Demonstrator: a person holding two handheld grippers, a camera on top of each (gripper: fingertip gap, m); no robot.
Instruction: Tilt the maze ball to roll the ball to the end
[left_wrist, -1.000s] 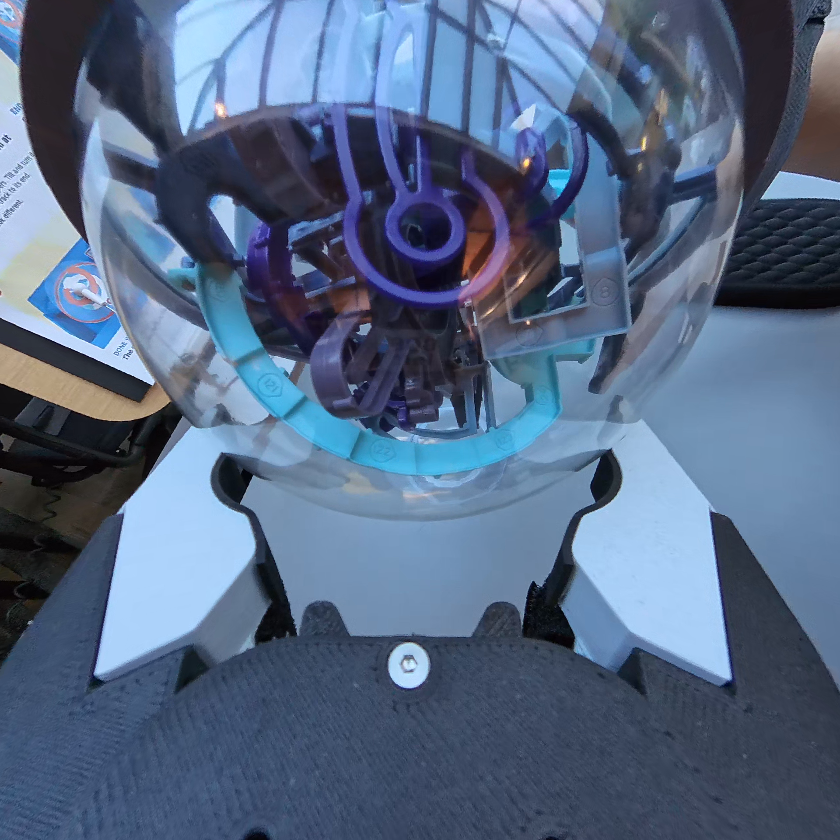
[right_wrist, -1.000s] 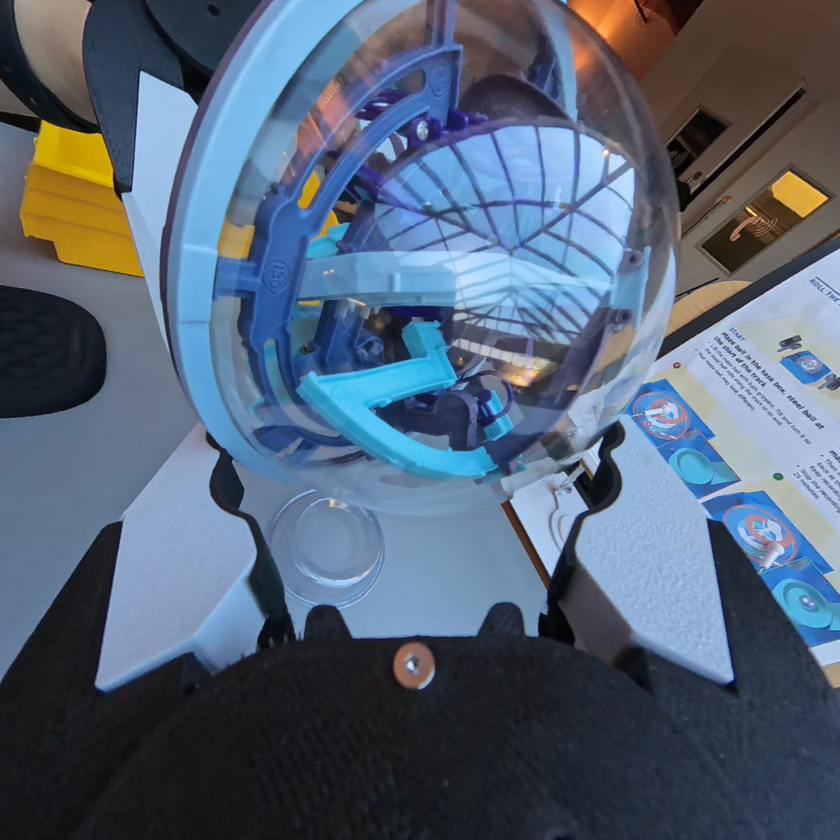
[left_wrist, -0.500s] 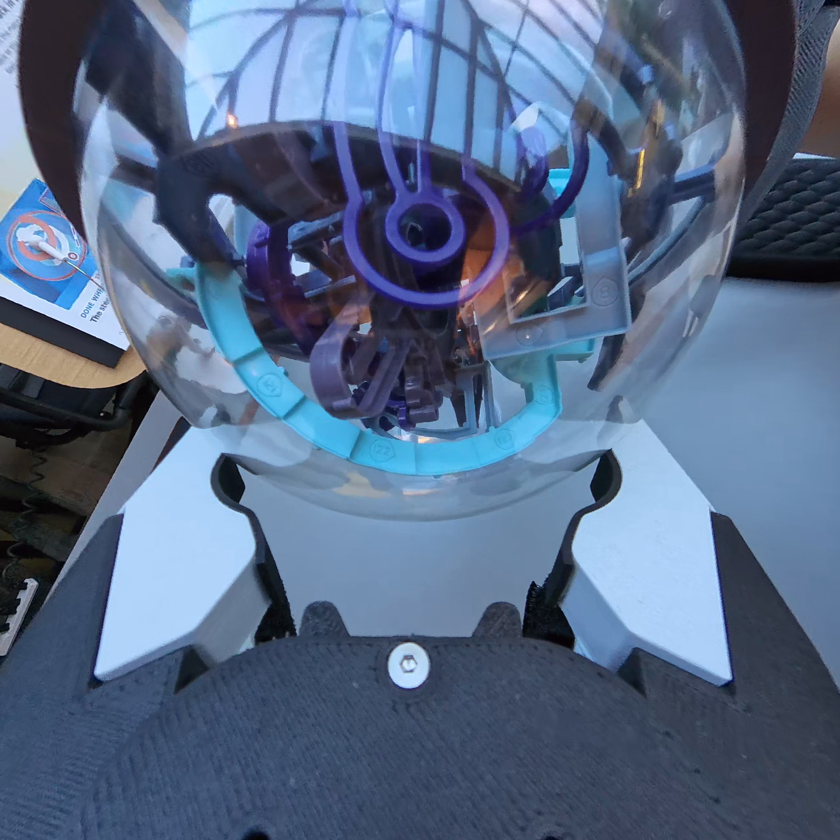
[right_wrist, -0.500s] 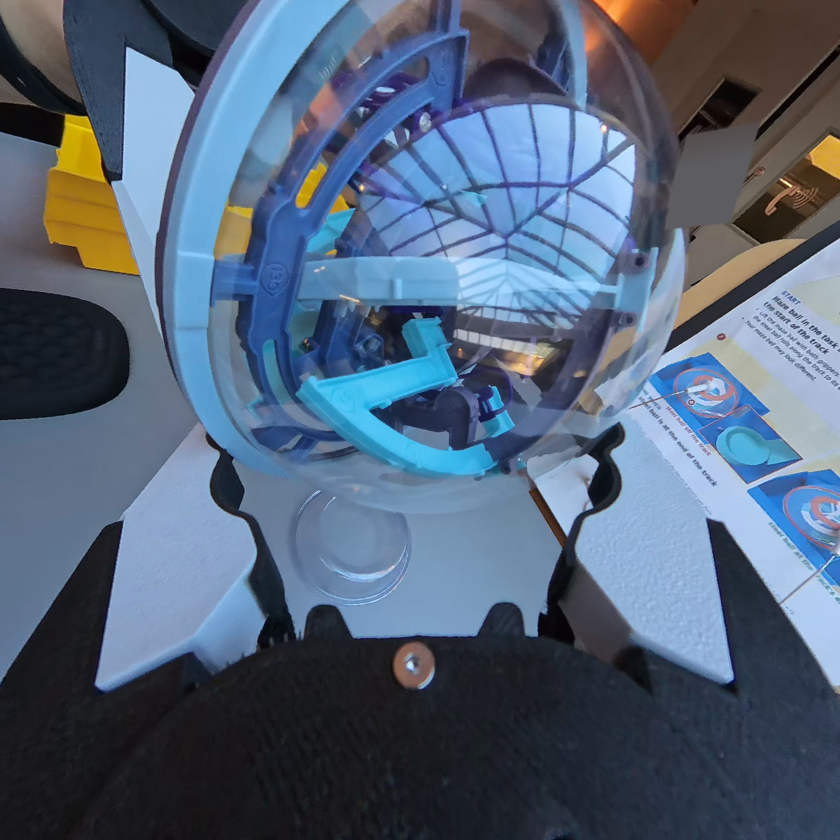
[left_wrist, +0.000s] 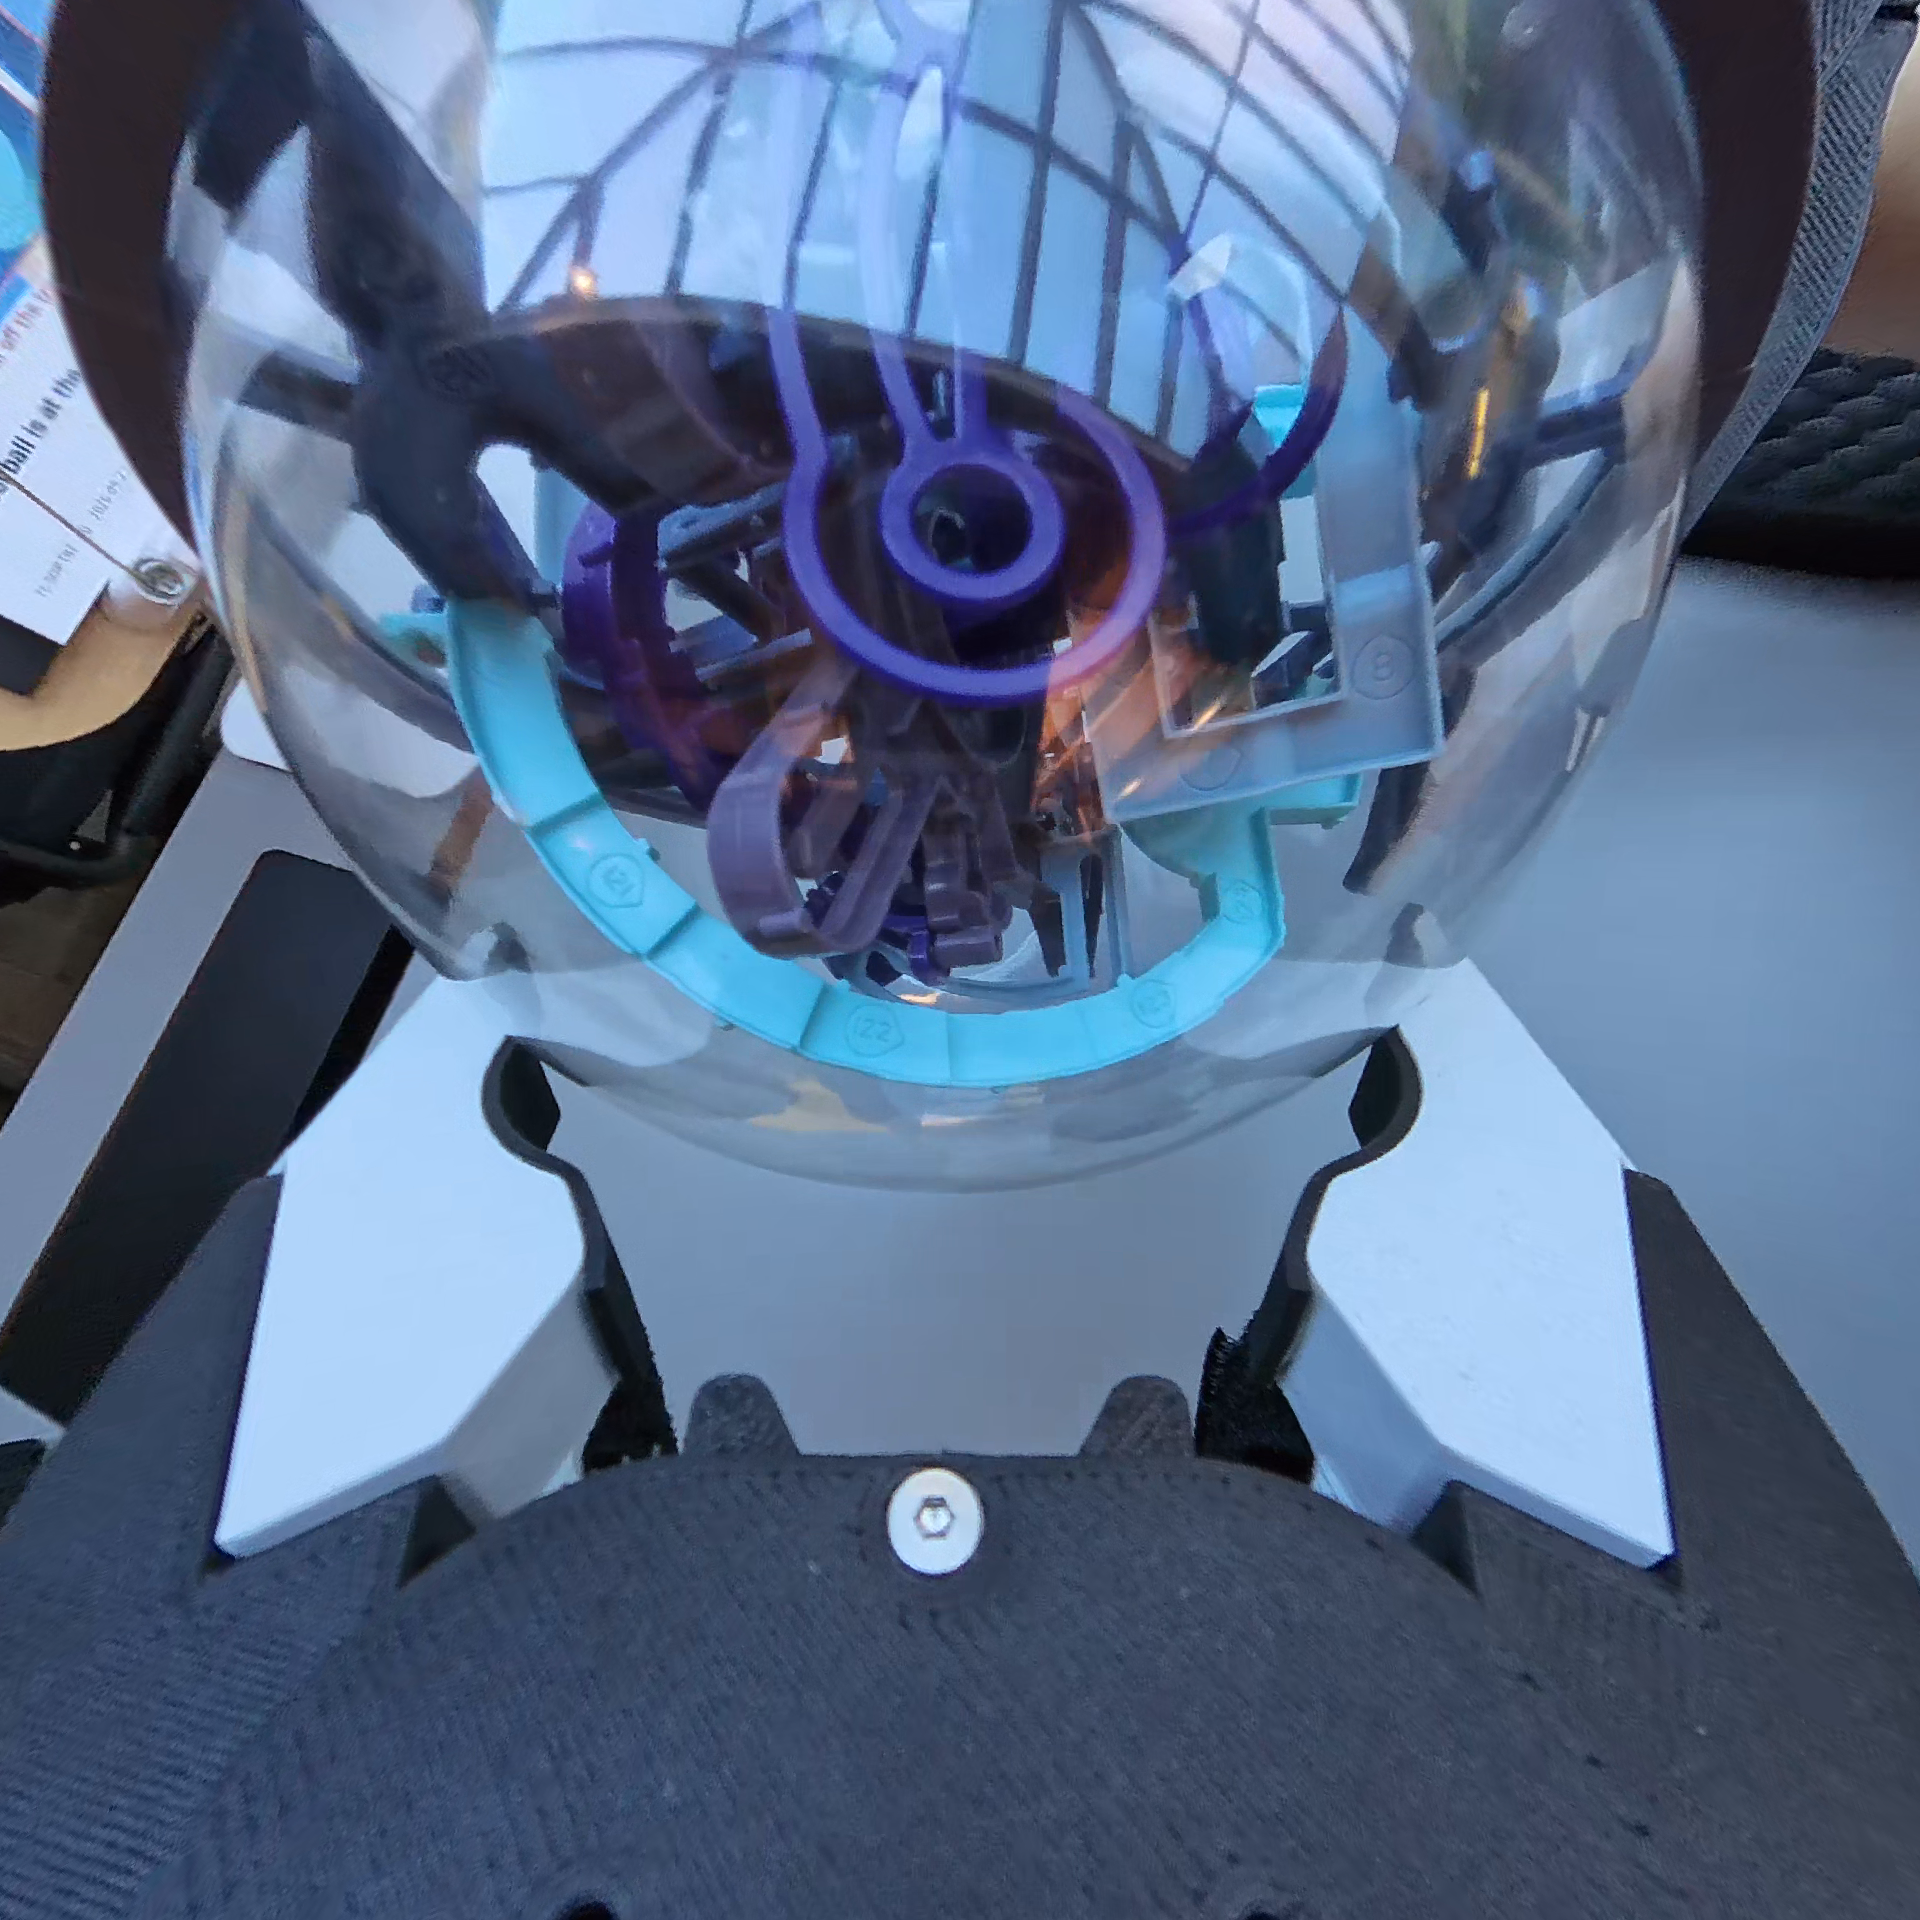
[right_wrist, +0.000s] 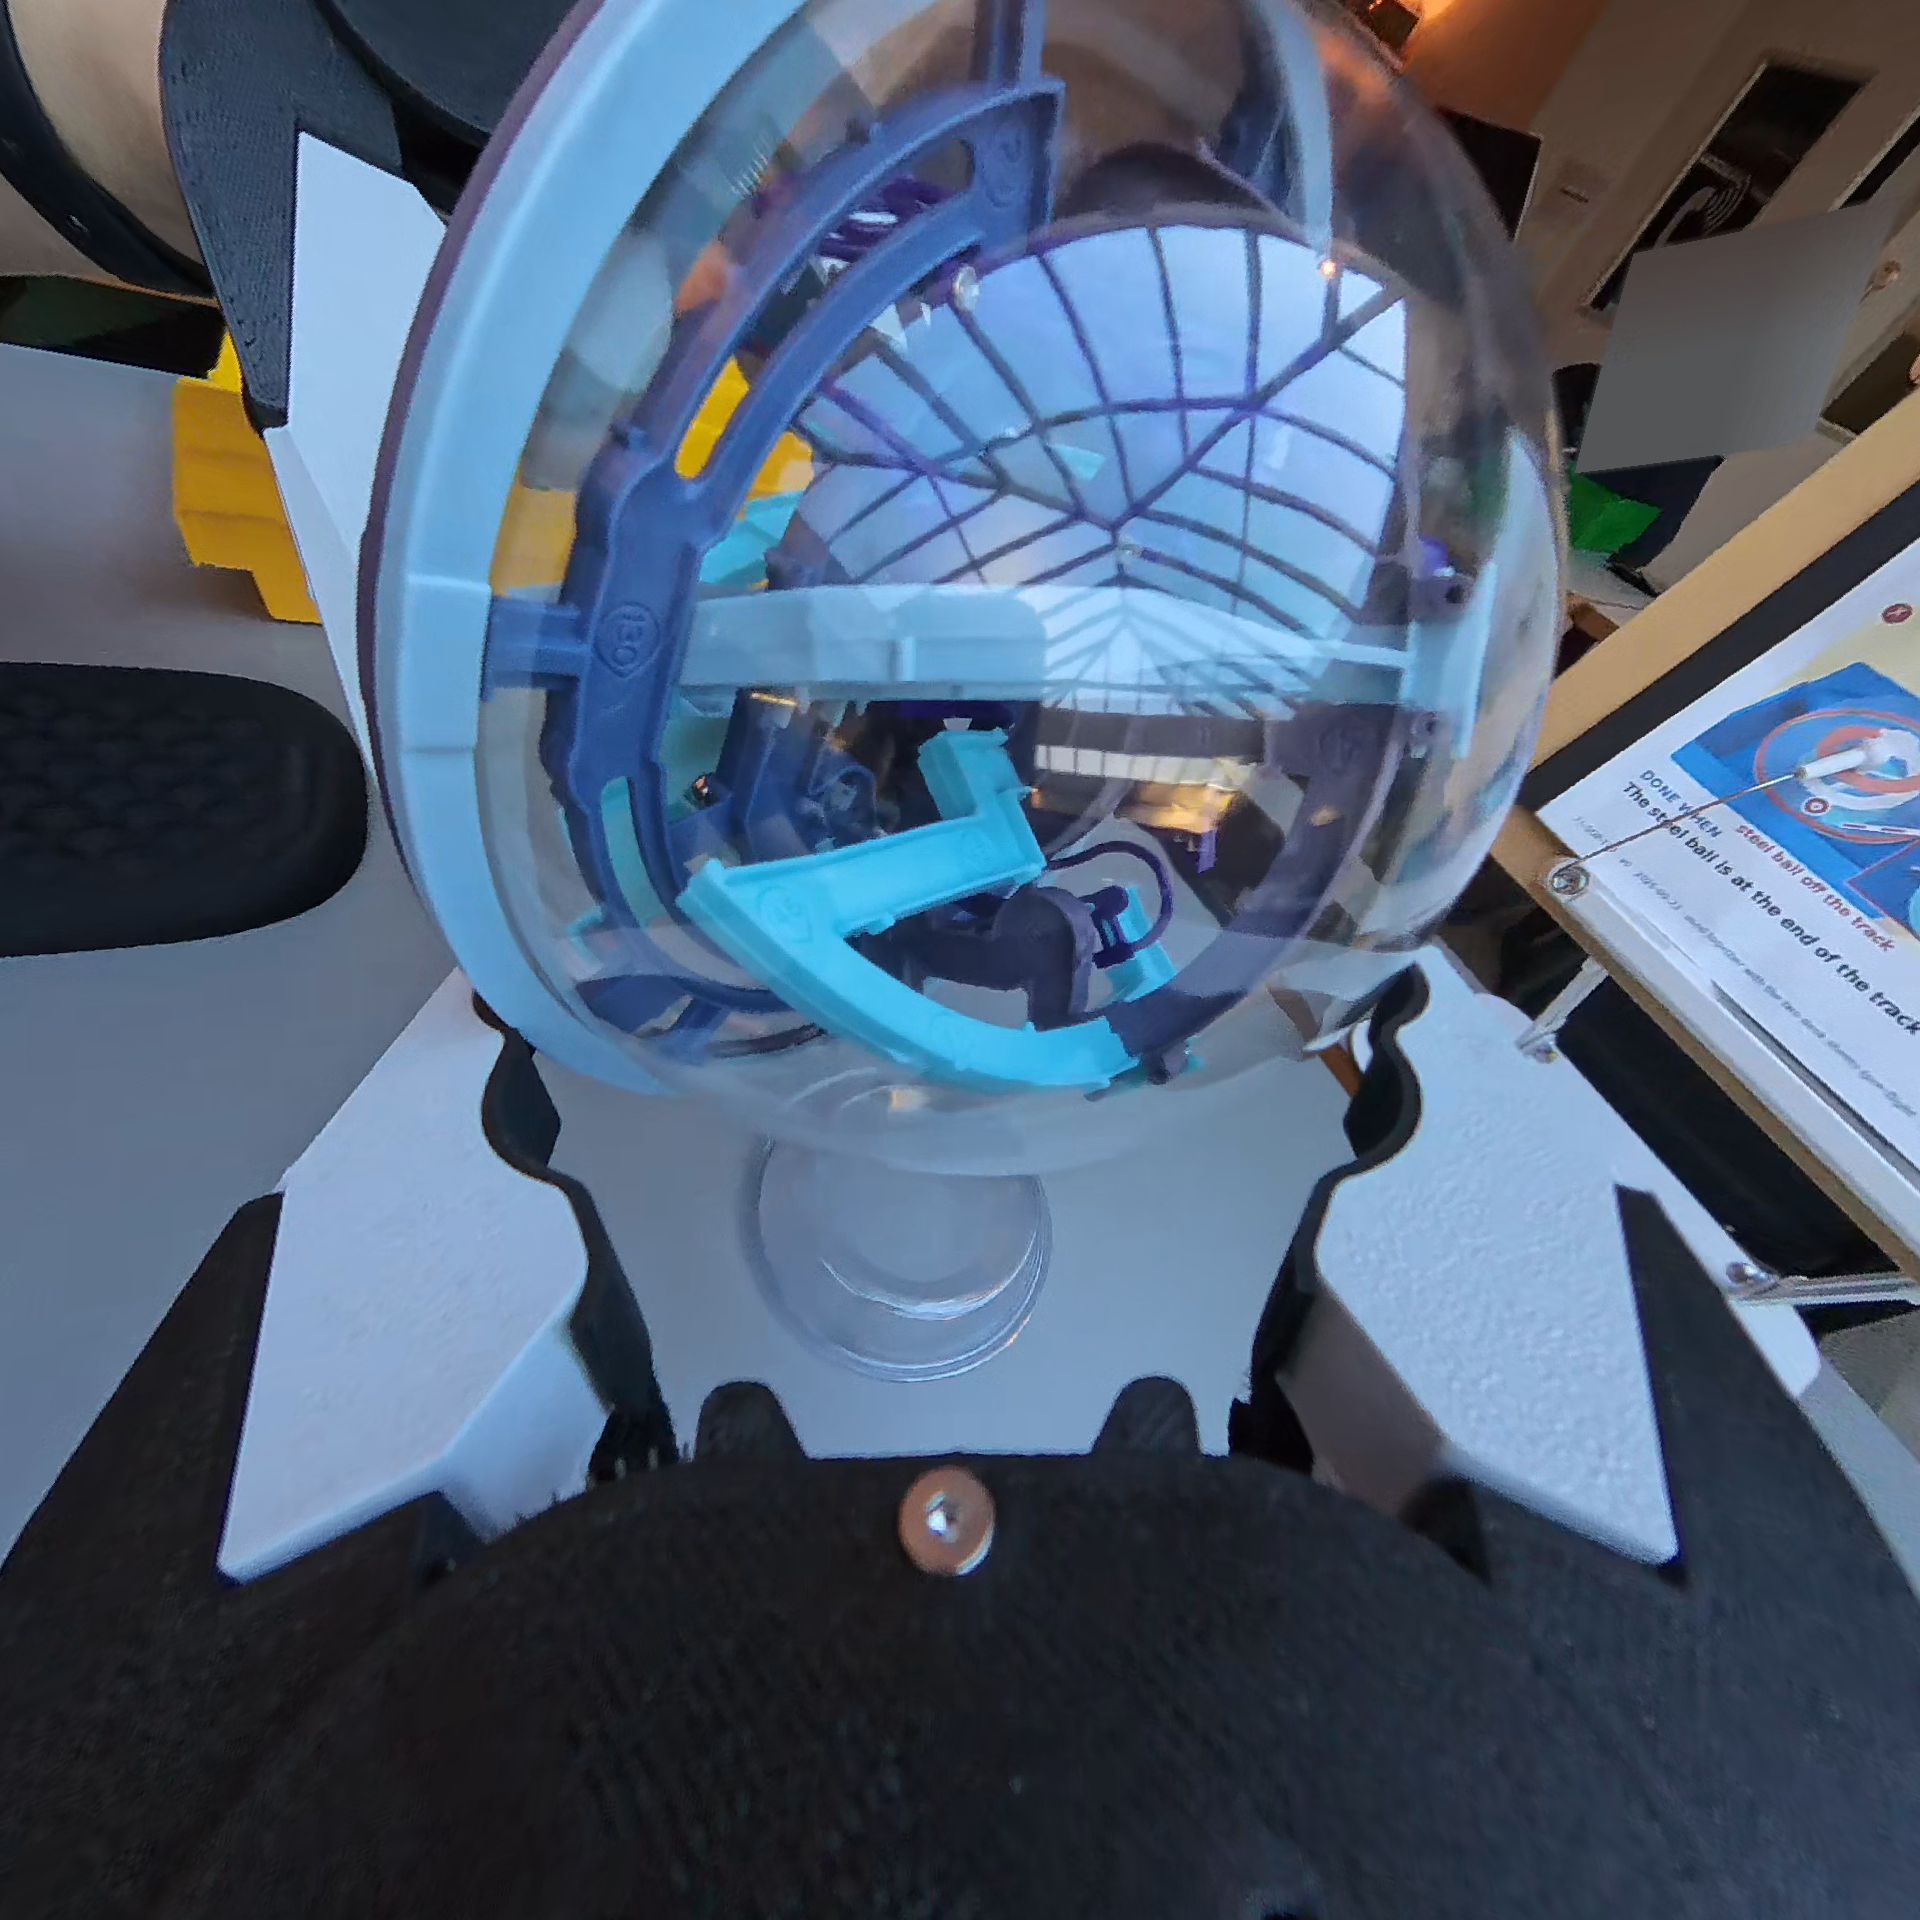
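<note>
The maze ball (left_wrist: 935, 623) is a clear sphere with turquoise, purple and grey tracks inside. It fills the left wrist view and also the right wrist view (right_wrist: 987, 623), where its pale blue equator ring (right_wrist: 436, 675) stands at the left. My left gripper (left_wrist: 951, 1122) and my right gripper (right_wrist: 945, 1070) each clamp the sphere between their white fingers and hold it above the table. The left gripper's finger (right_wrist: 312, 260) shows behind the ball in the right wrist view. I cannot make out the steel ball.
A clear round stand (right_wrist: 904, 1278) sits on the white table (right_wrist: 156, 1091) under the ball. An instruction sheet on a slanted board (right_wrist: 1766, 883) is at the right, and shows in the left wrist view (left_wrist: 52, 468). A yellow bin (right_wrist: 229, 499) and black mat (right_wrist: 156, 810) lie left.
Both grippers have swung together with the ball still held. In the right wrist view the clear stand and sheet shifted right; in the left wrist view the sheet slid up and left.
</note>
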